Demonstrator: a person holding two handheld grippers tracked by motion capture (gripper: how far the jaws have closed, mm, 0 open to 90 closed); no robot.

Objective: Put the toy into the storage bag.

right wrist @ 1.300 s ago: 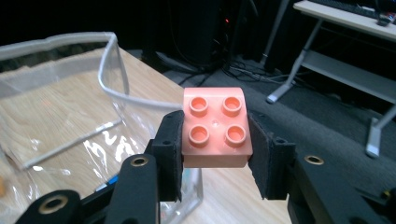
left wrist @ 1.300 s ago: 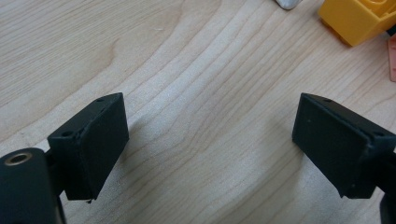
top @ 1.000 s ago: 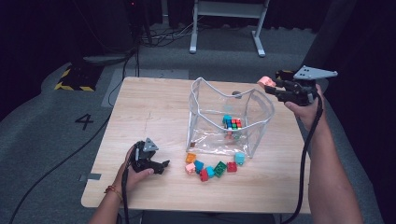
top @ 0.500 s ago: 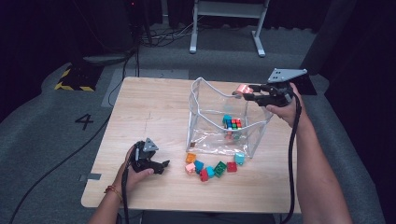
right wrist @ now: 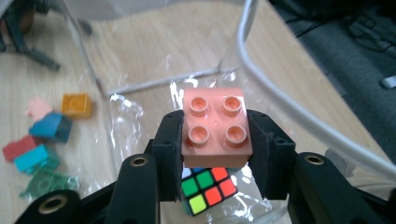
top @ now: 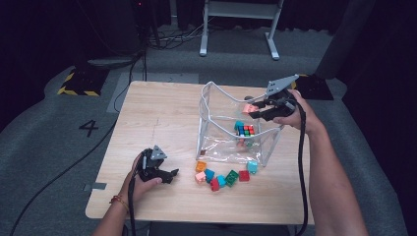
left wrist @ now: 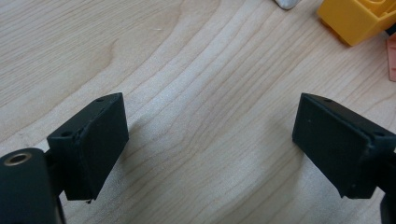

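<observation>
Right gripper view: right gripper [right wrist: 215, 140] jaws clamp pink brick [right wrist: 215, 126] above clear bag [top: 221, 101]; left gripper [left wrist: 210, 140] jaws wide, empty.

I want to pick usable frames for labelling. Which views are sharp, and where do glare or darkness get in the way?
High view: soft; table well lit, surroundings dark, clear bag faintly glinting. Left gripper view: wood grain sharp, the left gripper casting soft shadows, yellow brick cropped at the edge. Right gripper view: pink brick crisp; glare on the plastic, loose bricks blurred.
</observation>
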